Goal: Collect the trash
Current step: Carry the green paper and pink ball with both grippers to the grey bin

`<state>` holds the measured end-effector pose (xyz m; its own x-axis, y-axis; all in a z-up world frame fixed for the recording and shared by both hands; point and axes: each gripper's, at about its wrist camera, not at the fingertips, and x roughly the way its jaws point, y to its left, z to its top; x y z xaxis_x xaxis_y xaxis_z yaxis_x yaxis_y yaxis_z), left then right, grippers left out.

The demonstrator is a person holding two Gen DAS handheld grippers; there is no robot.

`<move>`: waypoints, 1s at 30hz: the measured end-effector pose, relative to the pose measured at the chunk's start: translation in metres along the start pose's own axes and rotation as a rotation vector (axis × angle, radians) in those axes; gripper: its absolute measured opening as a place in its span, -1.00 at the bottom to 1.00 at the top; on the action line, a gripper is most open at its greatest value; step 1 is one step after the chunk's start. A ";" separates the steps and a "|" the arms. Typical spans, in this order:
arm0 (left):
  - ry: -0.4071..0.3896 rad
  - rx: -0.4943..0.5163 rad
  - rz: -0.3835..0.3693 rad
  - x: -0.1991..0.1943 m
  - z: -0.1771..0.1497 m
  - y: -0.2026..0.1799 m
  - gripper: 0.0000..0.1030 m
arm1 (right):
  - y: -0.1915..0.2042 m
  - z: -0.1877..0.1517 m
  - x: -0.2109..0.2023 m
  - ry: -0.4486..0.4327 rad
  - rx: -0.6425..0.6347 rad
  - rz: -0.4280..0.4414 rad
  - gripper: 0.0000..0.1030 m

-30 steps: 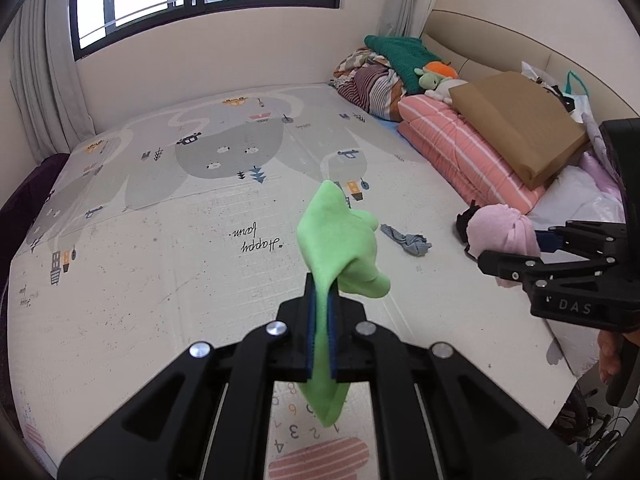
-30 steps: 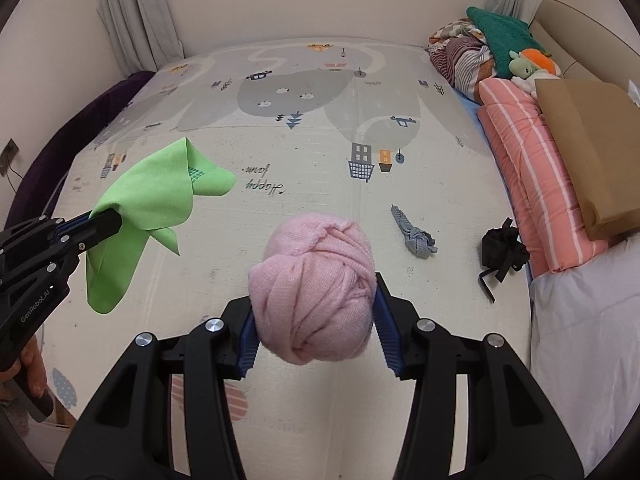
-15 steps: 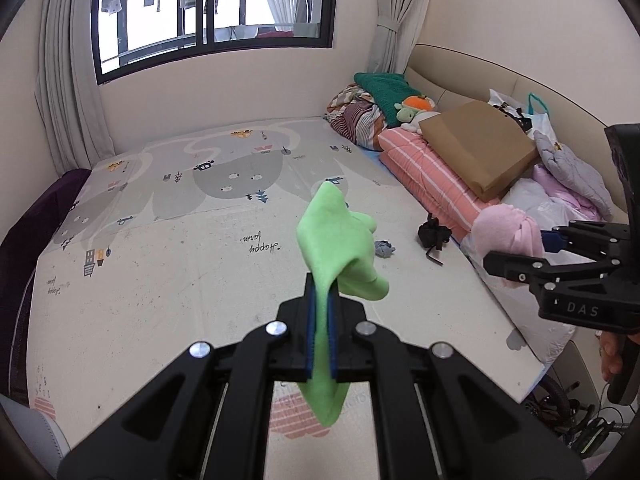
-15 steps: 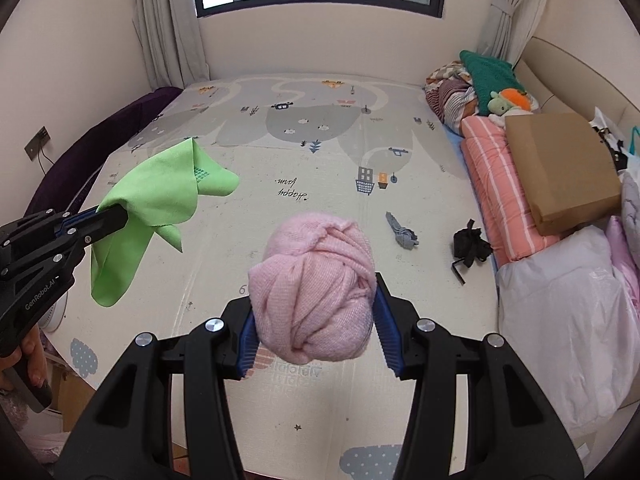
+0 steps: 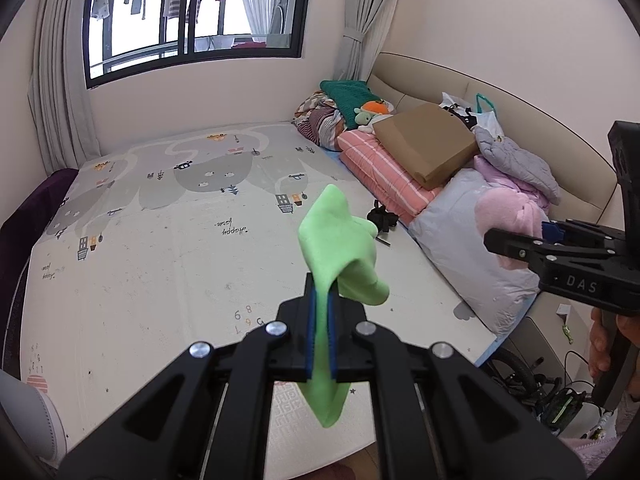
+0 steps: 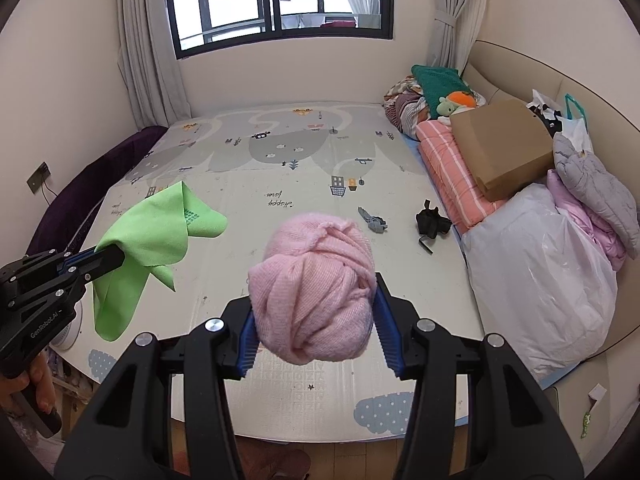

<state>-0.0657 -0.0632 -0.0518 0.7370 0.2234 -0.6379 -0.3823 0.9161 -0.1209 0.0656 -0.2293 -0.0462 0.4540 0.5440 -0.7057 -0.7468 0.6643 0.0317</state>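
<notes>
Two items are in hand, and the risks come from how each is held. The green cloth [image 5: 340, 256] is pinched only along a narrow strip by the left gripper [image 5: 321, 324]; most of it hangs free above and below the fingers [image 5: 310, 328], so a quick swing could probably slide it out. The pink knit bundle [image 6: 314, 290] is a loosely wound ball that bulges well past the pads; squeezed only at its sides, it may unwind or roll forward out of the right gripper [image 6: 316, 320] if tipped further down. Left fingers: nearly closed, clamped on the green cloth at lower centre of the left view. Right fingers [image 6: 384, 320]: about half open, pressing both sides of the pink bundle at centre of the right view. A grey scrap [image 6: 374, 222] and a black item [image 6: 432, 220] lie uncollected on the play mat [image 6: 280, 168], right of centre; forgetting them would likely leave the job unfinished.
</notes>
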 end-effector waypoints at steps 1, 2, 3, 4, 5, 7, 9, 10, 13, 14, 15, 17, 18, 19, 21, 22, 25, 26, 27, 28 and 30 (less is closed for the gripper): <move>-0.003 -0.004 -0.001 -0.006 -0.003 0.001 -0.89 | 0.004 -0.001 -0.003 0.000 -0.004 0.004 -0.07; -0.007 -0.009 0.001 -0.011 -0.005 0.003 -0.89 | 0.010 -0.003 -0.005 0.001 -0.011 0.009 -0.07; -0.010 -0.015 0.004 -0.016 -0.008 0.007 -0.89 | 0.017 -0.003 -0.007 0.002 -0.023 0.016 -0.07; -0.015 -0.024 0.010 -0.023 -0.011 0.012 -0.89 | 0.025 -0.003 -0.008 0.002 -0.035 0.024 -0.07; -0.021 -0.035 0.018 -0.029 -0.014 0.018 -0.89 | 0.035 -0.003 -0.009 0.002 -0.051 0.033 -0.07; -0.032 -0.059 0.038 -0.042 -0.020 0.034 -0.90 | 0.057 -0.002 -0.009 0.002 -0.082 0.049 -0.07; -0.044 -0.083 0.066 -0.057 -0.028 0.055 -0.90 | 0.083 0.001 -0.006 0.002 -0.112 0.071 -0.07; -0.049 -0.093 0.084 -0.064 -0.032 0.068 -0.89 | 0.099 0.002 -0.004 0.002 -0.128 0.081 -0.07; -0.060 -0.128 0.138 -0.088 -0.044 0.112 -0.90 | 0.151 0.007 0.005 0.000 -0.172 0.119 -0.07; -0.062 -0.137 0.155 -0.098 -0.050 0.127 -0.89 | 0.170 0.009 0.007 -0.002 -0.183 0.132 -0.07; -0.061 -0.141 0.176 -0.107 -0.055 0.143 -0.90 | 0.191 0.010 0.010 -0.004 -0.194 0.146 -0.07; -0.054 -0.136 0.227 -0.128 -0.066 0.177 -0.90 | 0.232 0.012 0.017 -0.005 -0.207 0.174 -0.07; -0.052 -0.136 0.250 -0.140 -0.071 0.195 -0.89 | 0.256 0.013 0.020 -0.002 -0.213 0.190 -0.07; -0.053 -0.142 0.268 -0.151 -0.075 0.212 -0.90 | 0.279 0.014 0.023 0.002 -0.223 0.207 -0.07; -0.057 -0.156 0.309 -0.174 -0.084 0.246 -0.90 | 0.324 0.014 0.029 0.008 -0.246 0.249 -0.07; -0.058 -0.163 0.337 -0.186 -0.089 0.263 -0.90 | 0.347 0.014 0.031 0.010 -0.260 0.270 -0.07; -0.062 -0.211 0.400 -0.219 -0.105 0.311 -0.90 | 0.417 0.016 0.035 0.014 -0.295 0.344 -0.07; -0.064 -0.223 0.425 -0.229 -0.111 0.325 -0.90 | 0.437 0.016 0.037 0.017 -0.307 0.370 -0.07; -0.066 -0.235 0.453 -0.239 -0.116 0.338 -0.90 | 0.459 0.016 0.039 0.019 -0.327 0.395 -0.07; -0.065 -0.251 0.480 -0.248 -0.122 0.350 -0.90 | 0.479 0.017 0.041 0.022 -0.349 0.414 -0.07; -0.065 -0.304 0.531 -0.266 -0.132 0.376 -0.90 | 0.518 0.018 0.046 0.041 -0.398 0.463 -0.07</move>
<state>-0.4788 0.1781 -0.0282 0.4310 0.6521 -0.6237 -0.8416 0.5398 -0.0172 -0.2919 0.1487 -0.0495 0.0259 0.7046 -0.7091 -0.9899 0.1168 0.0799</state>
